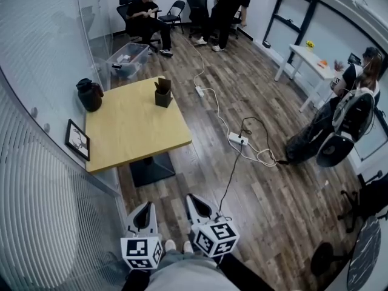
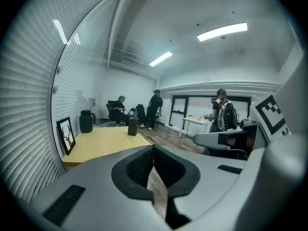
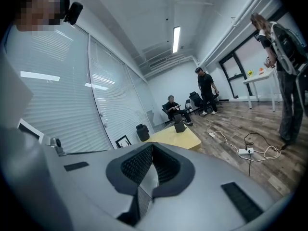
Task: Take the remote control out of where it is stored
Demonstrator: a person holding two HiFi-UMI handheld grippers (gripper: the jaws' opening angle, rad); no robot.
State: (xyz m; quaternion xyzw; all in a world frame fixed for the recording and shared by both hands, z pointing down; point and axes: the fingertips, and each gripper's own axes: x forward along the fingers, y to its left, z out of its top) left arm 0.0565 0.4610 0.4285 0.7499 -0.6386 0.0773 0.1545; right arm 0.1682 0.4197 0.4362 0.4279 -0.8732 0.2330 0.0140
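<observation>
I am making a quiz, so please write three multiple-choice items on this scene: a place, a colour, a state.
1. Where is the frame?
A. on the floor
B. at the table's left edge
C. on a chair
2. What colour is the jug?
A. black
B. red
C. white
3. How are the fingers of the left gripper and right gripper?
A. wide apart
B. shut on a remote
C. shut, empty
Answers: 1 B, it stands on the tabletop's edge; 2 A, it is dark all over; 3 C, in each gripper view the fingers meet with nothing between.
</observation>
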